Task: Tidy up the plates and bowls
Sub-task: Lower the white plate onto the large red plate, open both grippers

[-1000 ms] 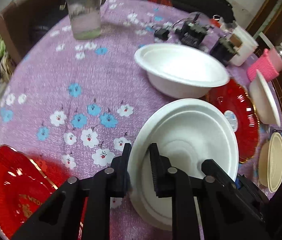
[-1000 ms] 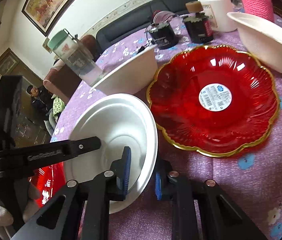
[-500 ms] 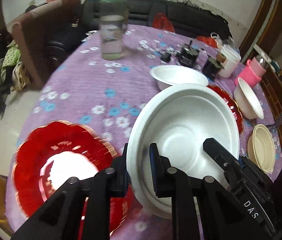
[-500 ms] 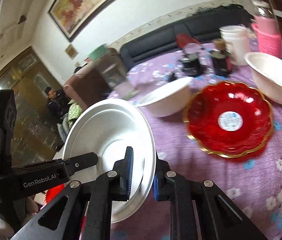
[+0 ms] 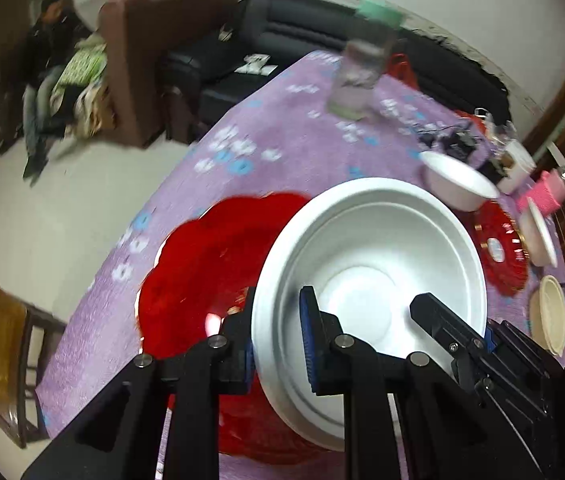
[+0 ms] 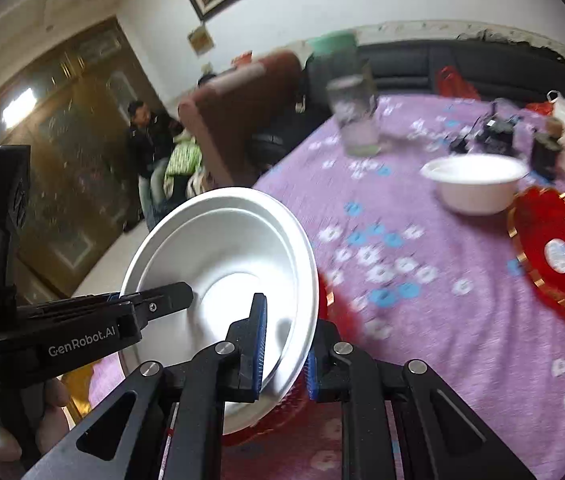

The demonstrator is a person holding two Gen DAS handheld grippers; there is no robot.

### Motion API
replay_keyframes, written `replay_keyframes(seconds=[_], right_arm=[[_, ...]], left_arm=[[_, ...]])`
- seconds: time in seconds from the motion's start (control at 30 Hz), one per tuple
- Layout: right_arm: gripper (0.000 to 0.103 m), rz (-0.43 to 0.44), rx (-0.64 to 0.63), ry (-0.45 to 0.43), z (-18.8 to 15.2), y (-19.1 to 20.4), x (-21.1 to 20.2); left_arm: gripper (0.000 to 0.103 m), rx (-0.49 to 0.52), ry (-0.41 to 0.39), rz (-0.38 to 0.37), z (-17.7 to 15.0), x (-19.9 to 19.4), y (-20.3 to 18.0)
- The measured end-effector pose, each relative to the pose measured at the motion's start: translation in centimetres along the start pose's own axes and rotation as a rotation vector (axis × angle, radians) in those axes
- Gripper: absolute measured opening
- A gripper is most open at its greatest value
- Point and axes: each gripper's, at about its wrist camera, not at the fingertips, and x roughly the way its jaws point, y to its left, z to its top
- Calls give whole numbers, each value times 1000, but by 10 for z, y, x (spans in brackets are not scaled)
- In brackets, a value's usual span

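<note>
Item: round white foam bowl (image 5: 366, 280), tilted, held in the air by both your tongs.
Your left gripper (image 5: 276, 334) is clamped on its left rim and your right gripper (image 6: 284, 342) on the opposite rim. Beneath it, a red scalloped plastic plate (image 5: 210, 264) lies on the purple floral tablecloth (image 6: 422, 240). A second white bowl (image 6: 476, 186) and another red gold-edged plate (image 6: 554, 248) sit well apart.

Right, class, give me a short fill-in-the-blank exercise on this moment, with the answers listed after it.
1. Both grippers are shut on the rim of the same ___ bowl.
2. The plate directly below that bowl is ___ in colour.
3. The tablecloth is purple with a ___ pattern.

Missing words: white; red; flower
</note>
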Motion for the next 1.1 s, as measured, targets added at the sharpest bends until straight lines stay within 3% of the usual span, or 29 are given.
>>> replay_keyframes(seconds=[0.27, 0.37, 0.47, 0.53, 0.67, 0.77, 0.9, 1.1], right_arm=[[18, -44, -11, 104, -13, 9, 53], [18, -61, -28, 108, -14, 12, 59], [18, -54, -34, 117, -12, 16, 62], [18, -62, -42, 108, -12, 18, 62], [19, -70, -34, 80, -11, 18, 57], [29, -72, -25, 53, -10, 18, 48], [50, -61, -12, 15, -9, 16, 33], [51, -54, 4, -38, -12, 9, 2]], left_arm=[[19, -85, 69, -4, -7, 45, 33], [21, -87, 48, 12, -7, 44, 37], [35, -98, 59, -7, -8, 42, 37], [51, -114, 57, -22, -9, 39, 39], [58, -137, 32, -51, -9, 26, 42], [59, -159, 15, -69, -11, 15, 44], [60, -175, -33, -71, -16, -5, 43], [60, -175, -91, -75, -29, -34, 37]])
